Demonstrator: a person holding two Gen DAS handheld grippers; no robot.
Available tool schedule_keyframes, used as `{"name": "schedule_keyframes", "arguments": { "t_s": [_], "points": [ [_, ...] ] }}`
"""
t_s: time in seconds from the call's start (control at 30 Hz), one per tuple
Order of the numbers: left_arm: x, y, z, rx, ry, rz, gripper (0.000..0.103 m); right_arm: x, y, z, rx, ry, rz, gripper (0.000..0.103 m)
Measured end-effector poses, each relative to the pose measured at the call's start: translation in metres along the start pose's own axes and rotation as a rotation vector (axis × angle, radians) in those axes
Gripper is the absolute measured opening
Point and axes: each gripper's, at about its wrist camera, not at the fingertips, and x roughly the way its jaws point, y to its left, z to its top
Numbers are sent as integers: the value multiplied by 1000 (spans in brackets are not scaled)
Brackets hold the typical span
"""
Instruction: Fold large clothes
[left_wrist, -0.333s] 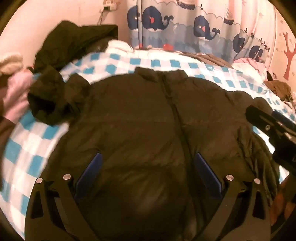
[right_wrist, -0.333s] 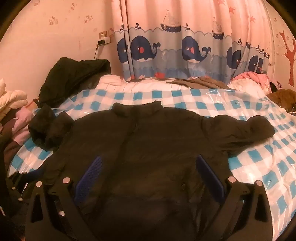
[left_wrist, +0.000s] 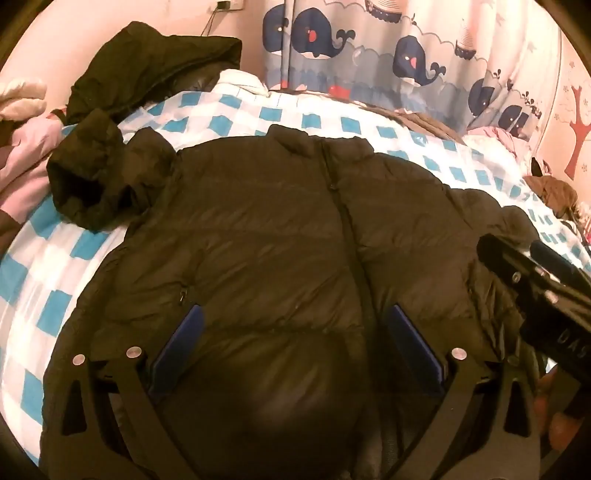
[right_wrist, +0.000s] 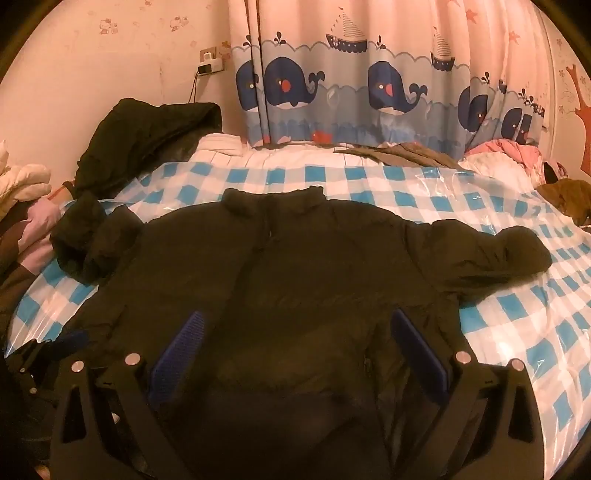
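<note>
We see a bed covered in a glossy blue-and-white checked sheet (right_wrist: 369, 181), with bare sheet beyond the collar and along the right side, while heaped clothes (right_wrist: 26, 206) crowd the left edge and another dark coat (right_wrist: 147, 136) lies bunched at the far left corner by the wall. A dark, puffy quilted jacket (right_wrist: 314, 266) lies spread front-up across the middle of the bed — collar toward the whale-print curtain (right_wrist: 369, 92), zip closed down the centre. Its left sleeve (right_wrist: 88, 240) is crumpled up near the bed's edge; its right sleeve (right_wrist: 517, 251) stretches out flat. Our left gripper (left_wrist: 295, 350) hangs over the jacket's lower front, blue-padded fingers (left_wrist: 177, 350) spread wide, gripping nothing. Our right gripper (right_wrist: 295, 350) likewise stands fully spread and empty above the hem.
</note>
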Motion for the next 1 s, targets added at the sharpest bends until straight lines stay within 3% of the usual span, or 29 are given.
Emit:
{"name": "schedule_keyframes", "arguments": {
  "t_s": [0.1, 0.5, 1.0],
  "points": [
    [2, -2, -1, 28, -17, 36, 96, 4, 4, -3, -13, 15, 0, 98],
    [14, 4, -2, 64, 16, 44, 96, 13, 7, -9, -29, 83, -9, 98],
    [20, 12, -2, -5, 32, 3, 96, 12, 11, -8, -30, 87, -1, 98]
  ]
}}
